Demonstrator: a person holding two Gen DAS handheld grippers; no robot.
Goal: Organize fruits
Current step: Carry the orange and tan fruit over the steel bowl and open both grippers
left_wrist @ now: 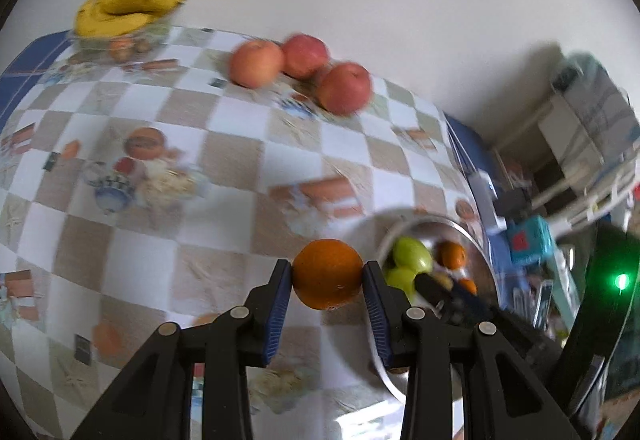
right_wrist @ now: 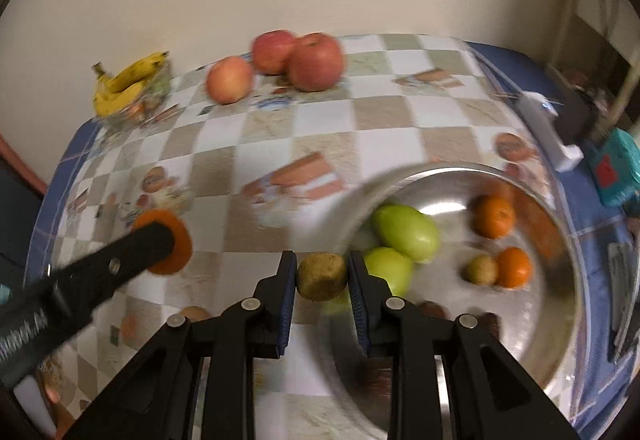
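Left wrist view: left gripper (left_wrist: 327,276) clamped on round orange with dimpled, waxy peel (left_wrist: 327,274), blue ribbed pads pressed to both sides at widest part, so no slip on curved skin. Held clear of checked, printed vinyl tablecloth (left_wrist: 240,168), just beside rim of wide shiny steel bowl (left_wrist: 486,264) near table's right edge. Probably lifted out of bowl for sorting.

Right wrist view: right gripper (right_wrist: 322,276) closed on small oval brown kiwi with fuzzy matte skin (right_wrist: 322,276), jaws narrow, pads flat against both flanks. Kiwi hangs at bowl's near-left rim, over cloth edge of it.

Left in bowl: two smooth green pear-shaped fruits (right_wrist: 406,232), two small glossy mandarins (right_wrist: 494,216), one more kiwi (right_wrist: 482,270). Mixed heap, so sorting looks early to midway.

Far edge of table: three round red-yellow apples (right_wrist: 316,62) grouped close, touching or nearly so; likely already sorted by kind. Far-left corner: bunch of curved yellow bananas (right_wrist: 128,84) resting on small clear container (right_wrist: 140,106), contents too blurred to name.

Both frames motion-blurred. Likely next: separate spots for orange and kiwi on bare cloth; round fruit may roll once released on slick vinyl.
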